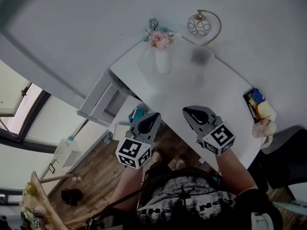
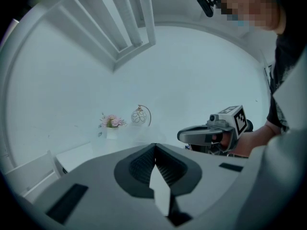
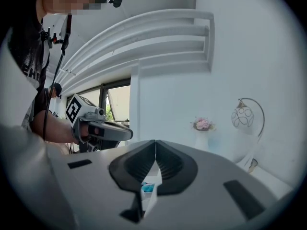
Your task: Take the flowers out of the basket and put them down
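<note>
Pink flowers [image 1: 160, 40] stand in a white vase [image 1: 163, 61] at the far end of the white table [image 1: 216, 95]. No basket shows in any view. My left gripper [image 1: 156, 115] and right gripper [image 1: 188, 111] hover side by side over the table's near edge, both pointing toward the vase and well short of it. Each is shut with nothing between its jaws. In the left gripper view the left gripper [image 2: 154, 145] has the flowers [image 2: 112, 121] small beyond it and the right gripper [image 2: 184, 135] alongside. From the right gripper [image 3: 155, 142], the flowers [image 3: 203, 124] appear ahead and to the right.
A round wire lamp [image 1: 199, 25] stands right of the vase. A dark tray with small items [image 1: 256, 104] lies at the table's right edge. A white shelf unit [image 1: 103, 99] adjoins the table's left side, above a wooden floor [image 1: 96, 171].
</note>
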### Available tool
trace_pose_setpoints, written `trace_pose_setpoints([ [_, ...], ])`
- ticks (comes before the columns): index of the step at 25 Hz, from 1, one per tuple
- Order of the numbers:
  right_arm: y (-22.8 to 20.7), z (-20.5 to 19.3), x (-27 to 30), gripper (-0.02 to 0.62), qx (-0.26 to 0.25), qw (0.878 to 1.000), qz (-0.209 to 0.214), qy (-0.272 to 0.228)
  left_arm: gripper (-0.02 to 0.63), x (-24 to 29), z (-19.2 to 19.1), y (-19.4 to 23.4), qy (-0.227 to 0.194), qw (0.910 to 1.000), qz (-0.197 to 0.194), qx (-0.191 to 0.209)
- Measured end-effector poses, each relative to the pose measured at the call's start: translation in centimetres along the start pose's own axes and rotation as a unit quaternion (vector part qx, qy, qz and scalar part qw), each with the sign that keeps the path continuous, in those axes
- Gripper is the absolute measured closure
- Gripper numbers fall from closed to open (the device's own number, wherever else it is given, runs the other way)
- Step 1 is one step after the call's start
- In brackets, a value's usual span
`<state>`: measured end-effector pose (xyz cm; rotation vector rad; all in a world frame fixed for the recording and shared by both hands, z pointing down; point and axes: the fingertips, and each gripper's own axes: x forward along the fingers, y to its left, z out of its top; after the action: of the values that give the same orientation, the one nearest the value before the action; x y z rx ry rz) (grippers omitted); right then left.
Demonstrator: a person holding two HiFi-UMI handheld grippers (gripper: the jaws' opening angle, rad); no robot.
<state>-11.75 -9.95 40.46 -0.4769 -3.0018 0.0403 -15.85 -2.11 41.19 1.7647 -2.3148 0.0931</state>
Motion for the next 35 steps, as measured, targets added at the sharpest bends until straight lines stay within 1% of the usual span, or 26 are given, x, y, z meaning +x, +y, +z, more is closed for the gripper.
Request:
trace_pose_setpoints([
  [5, -1.8, 1.2, 1.5, 0.578, -0.021, 0.999, -0.024, -0.009, 0.594, 2.0, 0.7, 2.0, -0.006, 0.9999, -0.015, 0.005],
  [9, -4.0, 1.8, 3.7, 0.578, -0.019, 0.999, -0.039, -0.005, 0.594, 4.2, 1.0, 4.3, -0.004, 0.9994, -0.034, 0.003],
  [14, -6.5, 3.2, 7.8, 0.578, -0.020, 0.998, -0.060, -0.005, 0.594, 6.7, 2.3, 9.0, -0.006, 0.9984, -0.056, 0.003],
  [19, -9.3, 4.9, 11.8, 0.578, -0.036, 0.996, -0.083, 0.006, 0.594, 9.4, 3.9, 13.8, -0.015, 0.9969, -0.077, 0.002],
  [22, -10.4, 5.9, 13.6, 0.578, -0.041, 0.994, -0.097, 0.013, 0.594, 10.5, 4.6, 15.8, -0.011, 0.9952, -0.098, 0.002],
  [25, -11.4, 7.0, 15.3, 0.578, -0.063, 0.992, -0.108, 0.025, 0.594, 11.5, 5.2, 17.5, -0.009, 0.9933, -0.115, 0.007],
  [26, -11.8, 7.1, 15.8, 0.578, -0.063, 0.992, -0.110, 0.027, 0.594, 11.9, 5.3, 18.0, -0.009, 0.9928, -0.120, 0.008],
  [27, -12.2, 7.3, 16.2, 0.578, -0.054, 0.992, -0.109, 0.026, 0.594, 12.2, 5.4, 18.6, -0.008, 0.9923, -0.123, 0.009],
  [30, -13.5, 7.9, 17.5, 0.578, 0.014, 0.996, -0.089, 0.012, 0.594, 13.1, 5.6, 19.8, -0.005, 0.9908, -0.135, 0.010],
  [31, -14.1, 8.0, 17.9, 0.578, 0.028, 0.996, -0.087, 0.009, 0.594, 13.5, 5.7, 20.1, -0.005, 0.9903, -0.139, 0.010],
  [32, -14.8, 7.9, 18.3, 0.578, 0.033, 0.995, -0.089, 0.009, 0.594, 13.7, 5.8, 20.5, -0.004, 0.9898, -0.142, 0.011],
  [35, -16.5, 6.8, 19.4, 0.578, 0.027, 0.994, -0.105, 0.025, 0.594, 14.5, 6.0, 21.6, -0.003, 0.9887, -0.149, 0.013],
])
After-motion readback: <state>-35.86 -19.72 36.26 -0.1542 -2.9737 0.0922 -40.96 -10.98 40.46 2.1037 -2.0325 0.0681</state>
